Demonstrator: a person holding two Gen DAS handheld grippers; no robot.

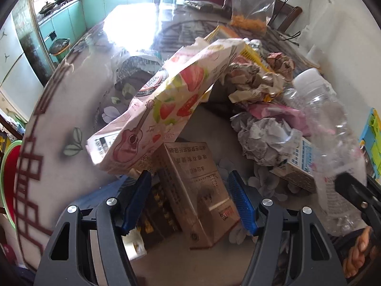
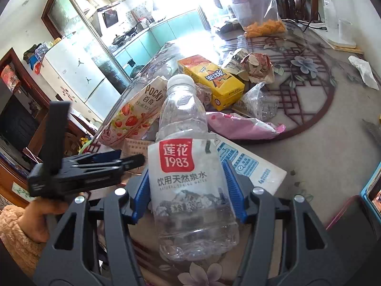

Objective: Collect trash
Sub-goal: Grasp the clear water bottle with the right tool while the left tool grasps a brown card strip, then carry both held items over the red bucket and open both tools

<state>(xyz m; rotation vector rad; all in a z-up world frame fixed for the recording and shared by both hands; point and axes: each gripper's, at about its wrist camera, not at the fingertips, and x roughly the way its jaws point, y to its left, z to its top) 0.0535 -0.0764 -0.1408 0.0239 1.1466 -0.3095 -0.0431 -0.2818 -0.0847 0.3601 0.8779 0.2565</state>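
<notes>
My left gripper points down at a gold-brown carton lying flat on the table. Its blue pads stand on either side of the carton, and I see no firm press. A pink strawberry Pocky box leans over the carton's far end. My right gripper is shut on a clear empty water bottle with a white cap and a red label, held above the table. That bottle also shows at the right of the left wrist view. The left gripper appears side-on, held by a hand.
A heap of trash covers the patterned table: a yellow box, a pink wrapper, a blue-and-white carton, crumpled grey paper and brown paper. A bag of orange snacks stands at the back.
</notes>
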